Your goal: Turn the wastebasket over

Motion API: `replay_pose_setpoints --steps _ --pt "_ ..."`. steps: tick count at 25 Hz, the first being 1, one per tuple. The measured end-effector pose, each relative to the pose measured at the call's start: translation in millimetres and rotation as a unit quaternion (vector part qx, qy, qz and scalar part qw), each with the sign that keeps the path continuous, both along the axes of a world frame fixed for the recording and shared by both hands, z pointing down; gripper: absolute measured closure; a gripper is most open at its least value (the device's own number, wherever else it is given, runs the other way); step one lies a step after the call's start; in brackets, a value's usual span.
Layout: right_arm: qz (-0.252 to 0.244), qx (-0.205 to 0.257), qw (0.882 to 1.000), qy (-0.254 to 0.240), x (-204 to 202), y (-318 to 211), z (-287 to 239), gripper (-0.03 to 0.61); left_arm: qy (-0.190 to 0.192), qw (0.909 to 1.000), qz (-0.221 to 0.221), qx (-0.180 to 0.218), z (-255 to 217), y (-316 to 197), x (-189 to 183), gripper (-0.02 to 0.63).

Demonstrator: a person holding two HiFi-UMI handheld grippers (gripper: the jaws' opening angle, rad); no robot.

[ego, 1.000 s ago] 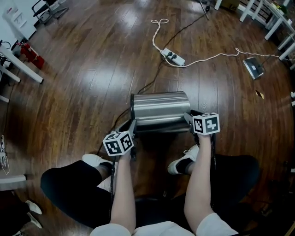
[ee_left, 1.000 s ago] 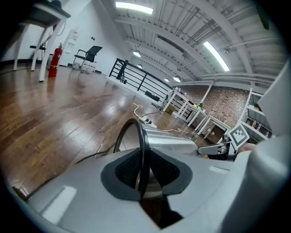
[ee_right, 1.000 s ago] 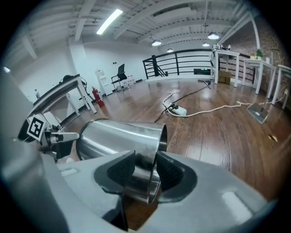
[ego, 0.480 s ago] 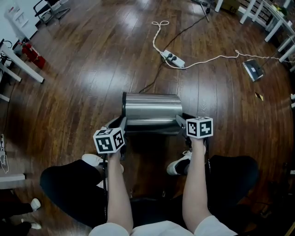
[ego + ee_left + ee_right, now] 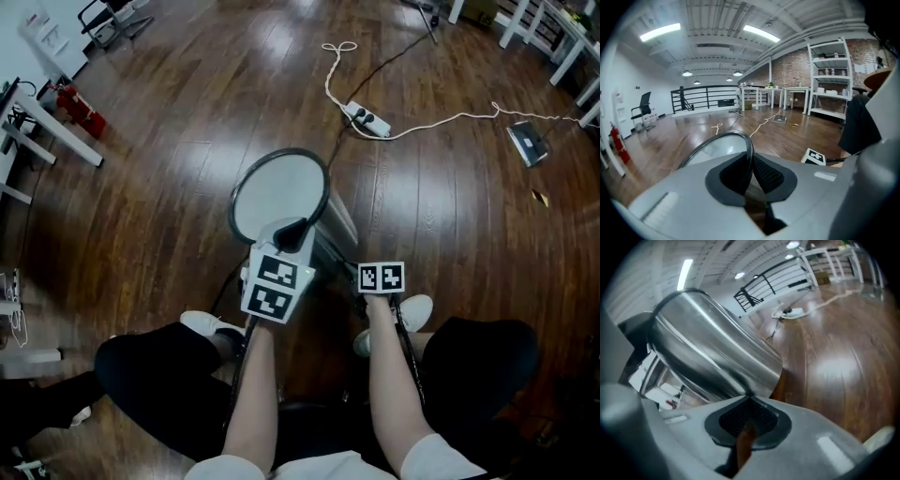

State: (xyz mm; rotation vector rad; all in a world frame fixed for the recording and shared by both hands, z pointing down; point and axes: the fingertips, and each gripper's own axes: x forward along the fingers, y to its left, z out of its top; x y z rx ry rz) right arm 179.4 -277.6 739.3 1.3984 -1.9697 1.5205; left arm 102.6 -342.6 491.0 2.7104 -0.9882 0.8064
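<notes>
The steel wastebasket (image 5: 334,228) stands tilted on the wood floor, its round dark-rimmed end (image 5: 279,190) raised towards me. My left gripper (image 5: 298,228) is shut on that dark rim (image 5: 749,140), which runs between its pads in the left gripper view. My right gripper (image 5: 351,272) is low at the basket's other end. In the right gripper view its jaws (image 5: 749,401) are shut, pad against pad. The basket's lower edge (image 5: 761,380) meets their tips, and the shiny side (image 5: 708,345) rises above them.
A power strip (image 5: 367,116) with a white cable (image 5: 441,119) lies on the floor beyond the basket. A flat device (image 5: 528,142) is at the far right and a red extinguisher (image 5: 79,109) at the far left. The person's white shoes (image 5: 208,324) are close below the basket.
The basket lay on its side between both grippers. Its left end has swung up and now faces me. The left gripper rose and rolled with the rim; the right gripper sank.
</notes>
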Motion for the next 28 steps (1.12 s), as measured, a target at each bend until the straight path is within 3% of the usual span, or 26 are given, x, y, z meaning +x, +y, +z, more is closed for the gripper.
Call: replay_pose_setpoints --steps 3,5,7,9,12,15,17,19,20,22,24,28 --pt "0.072 -0.031 0.996 -0.052 3 26 22 0.565 -0.082 0.9924 0.090 0.021 31 47 47 0.555" --pt "0.102 -0.021 0.994 -0.044 19 28 19 0.563 -0.118 0.9852 0.122 0.024 58 75 60 0.554" --pt "0.107 0.003 0.994 -0.030 33 21 2 0.553 -0.096 0.9896 0.101 0.038 73 86 59 0.545" --pt "0.079 0.029 0.996 -0.013 39 10 -19 0.517 -0.071 0.9929 0.082 0.049 74 85 57 0.538" --pt "0.055 0.064 0.996 0.022 42 2 -50 0.473 -0.072 0.9926 0.090 0.039 74 87 57 0.539" --pt "0.076 0.104 0.991 0.045 49 -7 -81 0.449 -0.067 0.9929 0.089 0.044 71 84 57 0.537" --pt "0.096 0.135 0.985 0.051 51 -13 -107 0.433 -0.039 0.9963 0.072 0.025 66 81 55 0.534" --pt "0.107 0.165 0.978 0.074 51 -13 -132 0.408 0.012 0.9993 0.036 0.007 54 79 46 0.538" --pt "0.107 0.176 0.974 0.096 52 -10 -143 0.411 0.040 0.9991 0.013 0.011 43 76 39 0.576" --pt "0.106 0.206 0.963 0.136 53 -4 -165 0.385 0.083 0.9956 -0.029 0.035 14 68 18 0.588" --pt "0.115 0.247 0.952 0.138 49 1 -194 0.295 0.112 0.9898 -0.061 0.063 -18 62 -7 0.562" --pt "0.109 0.328 0.923 0.170 29 29 -253 0.239 0.155 0.9771 -0.094 0.112 -75 65 -56 0.509"
